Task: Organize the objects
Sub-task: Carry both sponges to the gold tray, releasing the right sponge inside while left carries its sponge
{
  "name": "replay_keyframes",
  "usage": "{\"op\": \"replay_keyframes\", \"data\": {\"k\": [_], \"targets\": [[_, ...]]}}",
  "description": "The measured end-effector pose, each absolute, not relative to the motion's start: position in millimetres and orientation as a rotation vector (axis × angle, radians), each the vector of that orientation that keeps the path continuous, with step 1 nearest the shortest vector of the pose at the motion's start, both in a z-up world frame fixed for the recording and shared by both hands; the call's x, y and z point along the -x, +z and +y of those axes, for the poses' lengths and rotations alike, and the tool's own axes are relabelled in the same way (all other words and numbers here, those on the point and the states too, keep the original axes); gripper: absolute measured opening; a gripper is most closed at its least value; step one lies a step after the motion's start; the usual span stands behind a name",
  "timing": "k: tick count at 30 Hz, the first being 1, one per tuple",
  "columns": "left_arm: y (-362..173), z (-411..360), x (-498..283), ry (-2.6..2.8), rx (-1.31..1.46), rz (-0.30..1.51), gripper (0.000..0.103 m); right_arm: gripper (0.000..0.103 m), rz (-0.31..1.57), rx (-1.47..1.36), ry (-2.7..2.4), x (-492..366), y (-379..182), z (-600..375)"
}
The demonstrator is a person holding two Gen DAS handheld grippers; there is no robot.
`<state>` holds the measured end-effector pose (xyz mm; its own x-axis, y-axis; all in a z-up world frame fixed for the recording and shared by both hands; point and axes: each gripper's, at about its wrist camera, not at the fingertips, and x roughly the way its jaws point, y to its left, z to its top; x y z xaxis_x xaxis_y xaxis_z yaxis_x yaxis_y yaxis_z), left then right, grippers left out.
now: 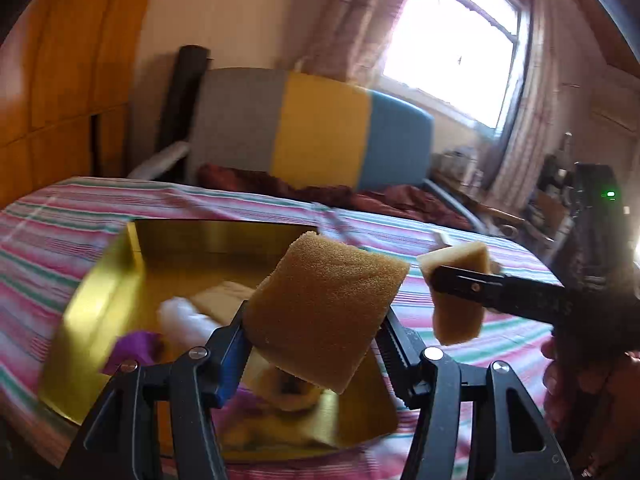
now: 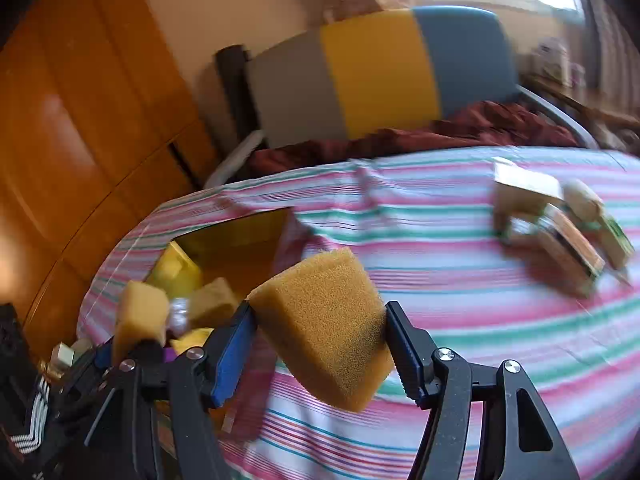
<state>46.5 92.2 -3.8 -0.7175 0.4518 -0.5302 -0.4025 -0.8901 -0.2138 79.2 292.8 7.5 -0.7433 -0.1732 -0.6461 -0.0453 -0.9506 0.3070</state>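
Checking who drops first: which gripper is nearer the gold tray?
Left. The left gripper holds its sponge over the gold tray; the right gripper hangs beside it, over the striped cloth.

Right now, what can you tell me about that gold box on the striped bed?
The gold box is an open, lidless, rectangular container with shiny, mirror-like walls, perhaps metal or foil card. It rests flat on the striped sheet. Inside lie blurred items: something white, something purple and tan sponge pieces. The left gripper holds a tan sponge above it, apparently not touching.
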Motion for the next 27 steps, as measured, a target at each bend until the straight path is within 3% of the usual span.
{"op": "replay_keyframes", "data": {"k": [15, 22, 27], "targets": [[-15, 14, -4, 2.723, 0.893, -0.238, 0.060, 0.066, -0.217, -1.113, -2.768, -17, -10, 210], [-17, 0, 4, 2.735, 0.924, -0.280, 0.059, 0.078, -0.154, -1.127, -2.787, -2, -18, 203], [-18, -6, 8, 2.745, 0.935, -0.294, 0.060, 0.087, -0.261, -1.089, -2.817, -10, -14, 214]]}}
